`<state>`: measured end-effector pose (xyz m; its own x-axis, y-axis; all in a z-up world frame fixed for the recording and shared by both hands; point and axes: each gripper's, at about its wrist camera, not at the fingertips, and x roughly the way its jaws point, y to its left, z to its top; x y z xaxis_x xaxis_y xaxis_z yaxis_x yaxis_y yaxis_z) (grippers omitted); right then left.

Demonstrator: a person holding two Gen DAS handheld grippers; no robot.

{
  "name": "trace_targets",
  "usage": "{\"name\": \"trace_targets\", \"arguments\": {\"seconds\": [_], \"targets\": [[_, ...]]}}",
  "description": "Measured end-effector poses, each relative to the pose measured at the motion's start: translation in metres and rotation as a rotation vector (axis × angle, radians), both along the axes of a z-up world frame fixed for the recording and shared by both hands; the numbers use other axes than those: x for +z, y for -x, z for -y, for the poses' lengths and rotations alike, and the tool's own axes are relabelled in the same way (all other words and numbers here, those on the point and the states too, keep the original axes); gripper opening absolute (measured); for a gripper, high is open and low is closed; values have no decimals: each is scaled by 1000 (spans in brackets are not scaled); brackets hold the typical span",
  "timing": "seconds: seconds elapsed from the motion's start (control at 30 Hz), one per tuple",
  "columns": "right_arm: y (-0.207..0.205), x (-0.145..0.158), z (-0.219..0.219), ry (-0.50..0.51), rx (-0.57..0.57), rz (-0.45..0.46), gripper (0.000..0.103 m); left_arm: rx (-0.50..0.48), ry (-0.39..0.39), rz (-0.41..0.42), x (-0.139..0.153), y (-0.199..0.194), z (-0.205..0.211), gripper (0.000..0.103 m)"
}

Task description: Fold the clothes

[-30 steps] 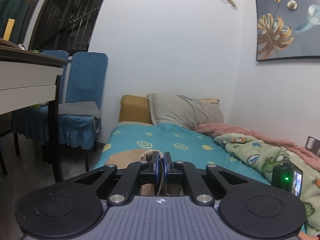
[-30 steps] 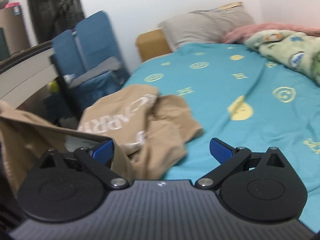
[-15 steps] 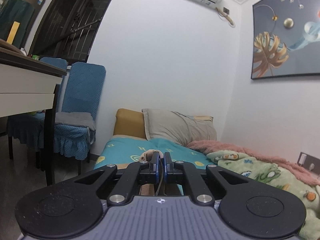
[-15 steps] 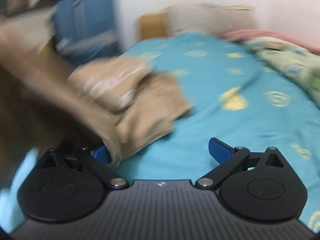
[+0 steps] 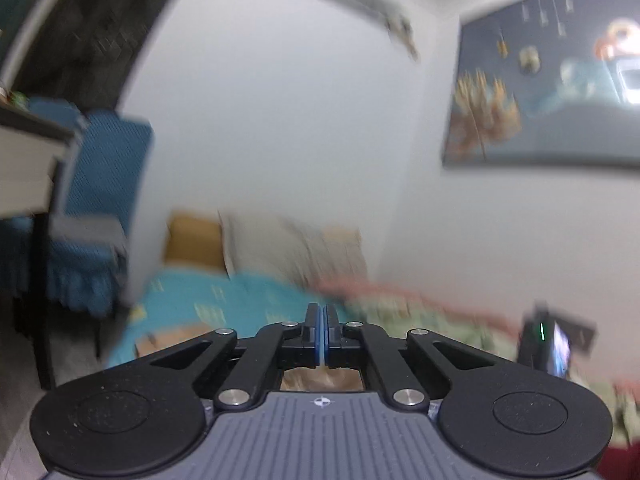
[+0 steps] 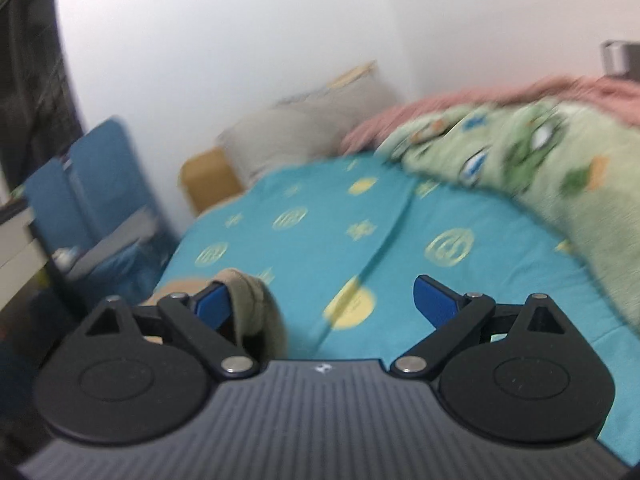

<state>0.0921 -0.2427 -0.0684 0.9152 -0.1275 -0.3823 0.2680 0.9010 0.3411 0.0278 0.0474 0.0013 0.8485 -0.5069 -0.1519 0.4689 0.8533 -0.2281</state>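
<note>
- The left gripper (image 5: 323, 334) has its blue pads pressed together; tan cloth shows just beneath them, but whether it is pinched I cannot tell.
- The right gripper (image 6: 324, 300) stands wide, its jaws closing. A fold of the tan garment (image 6: 250, 294) lies against its left pad, the other pad well apart.
- The garment sits on the teal sheet (image 6: 320, 240), near the bed's edge.
- Beyond lie a green blanket (image 6: 540, 168) and grey pillow (image 6: 304, 128).

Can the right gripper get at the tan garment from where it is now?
Probably yes. The right gripper has its jaws wide and closing, and a fold of the tan garment already lies against its left finger, nothing blocking it.
</note>
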Motion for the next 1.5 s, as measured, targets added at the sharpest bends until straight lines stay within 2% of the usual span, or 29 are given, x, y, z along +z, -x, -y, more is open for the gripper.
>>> {"name": "trace_targets", "arguments": {"seconds": [0.17, 0.27, 0.3, 0.33, 0.37, 0.4, 0.47, 0.57, 0.6, 0.7, 0.77, 0.83, 0.9, 1.07, 1.13, 1.2, 1.27, 1.37, 1.43, 1.5], "targets": [[-16, 2, 0, 1, 89, -55, 94, -109, -287, -174, -47, -25, 53, 11], [-17, 1, 7, -22, 89, -74, 94, -187, -520, -203, -82, -26, 89, 19], [-18, -1, 12, -37, 82, -79, 94, -202, -591, -206, -93, -25, 99, 29], [-19, -3, 17, -58, 73, -88, 94, -209, -652, -202, -104, -23, 105, 46], [-19, -6, 23, -84, 62, -96, 94, -215, -711, -198, -114, -21, 111, 52], [-19, -10, 28, -116, 51, -104, 94, -219, -754, -192, -121, -18, 115, 59], [-19, -16, 39, -178, 32, -115, 94, -224, -841, -179, -134, -14, 122, 61], [-20, -24, 50, -246, 12, -129, 94, -163, -932, -220, -147, -18, 122, 63], [-21, -25, 52, -250, 6, -131, 94, -139, -935, -237, -147, -21, 119, 64], [-22, -29, 52, -239, -10, -137, 94, -50, -924, -308, -140, -32, 102, 74], [-23, -31, 52, -231, -19, -139, 94, 12, -920, -360, -138, -43, 92, 75], [-22, -31, 54, -217, -38, -134, 94, 66, -915, -408, -138, -52, 81, 81], [-21, -31, 57, -207, -55, -120, 94, 112, -910, -428, -132, -59, 72, 82], [-15, -32, 64, -256, -55, -83, 94, 151, -866, -381, -95, -57, 49, 84], [-15, -32, 65, -271, -43, -81, 94, 197, -846, -328, -76, -53, 41, 82], [-16, -31, 63, -278, -27, -80, 94, 238, -807, -310, -62, -55, 29, 82], [-17, -30, 61, -281, -9, -76, 94, 327, -780, -326, -58, -61, 18, 82], [-19, -28, 56, -275, 26, -77, 94, 403, -757, -415, -68, -76, 6, 82], [-20, -28, 52, -265, 53, -88, 94, 408, -776, -461, -75, -77, 7, 81], [-22, -26, 47, -247, 79, -100, 94, 370, -797, -470, -77, -71, 13, 81]]}}
